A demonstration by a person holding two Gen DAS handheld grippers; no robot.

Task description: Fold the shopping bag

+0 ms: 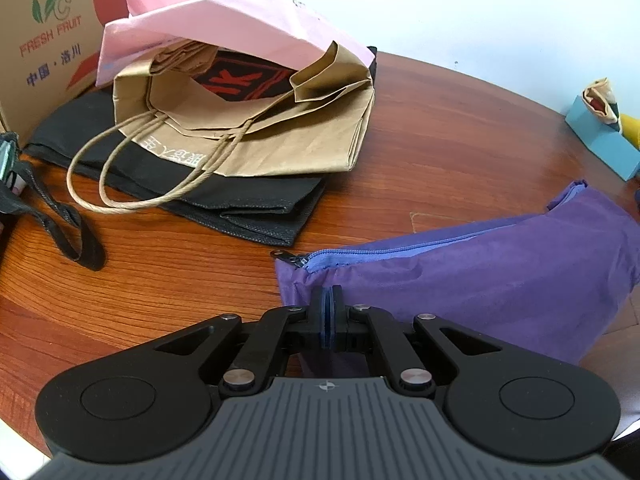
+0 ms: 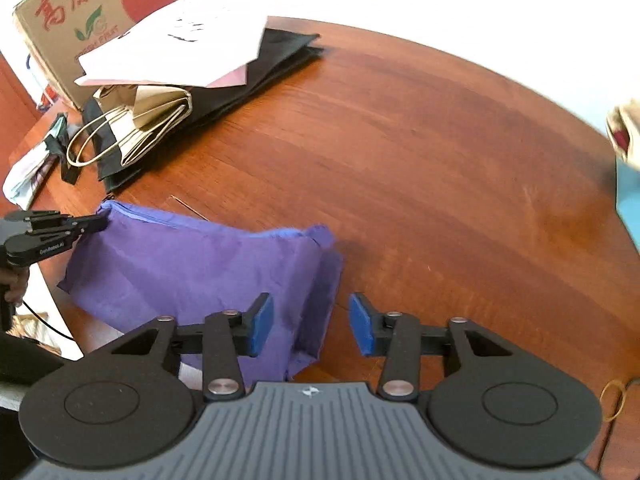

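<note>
A purple fabric shopping bag (image 1: 500, 280) with a blue zipper lies loosely folded on the round wooden table (image 1: 440, 128). My left gripper (image 1: 327, 312) is shut on the bag's corner by the zipper end. The right wrist view shows that gripper (image 2: 102, 222) pinching the purple bag's (image 2: 192, 264) far left corner, with a hand on its handle. My right gripper (image 2: 312, 326) hovers above the bag's right folded edge. Its jaws stand open, the blue pads (image 2: 262, 322) apart, and the fabric lies below them untouched.
A pile of other bags sits at the back left: a pink paper bag (image 1: 224, 20), a brown paper bag (image 1: 288, 136) with twine handles and a black fabric bag (image 1: 248, 208). Behind it stands a cardboard fruit box (image 1: 44, 40). A blue box (image 1: 604, 140) sits at the right, and a rubber band (image 2: 612, 400) lies near the table's edge.
</note>
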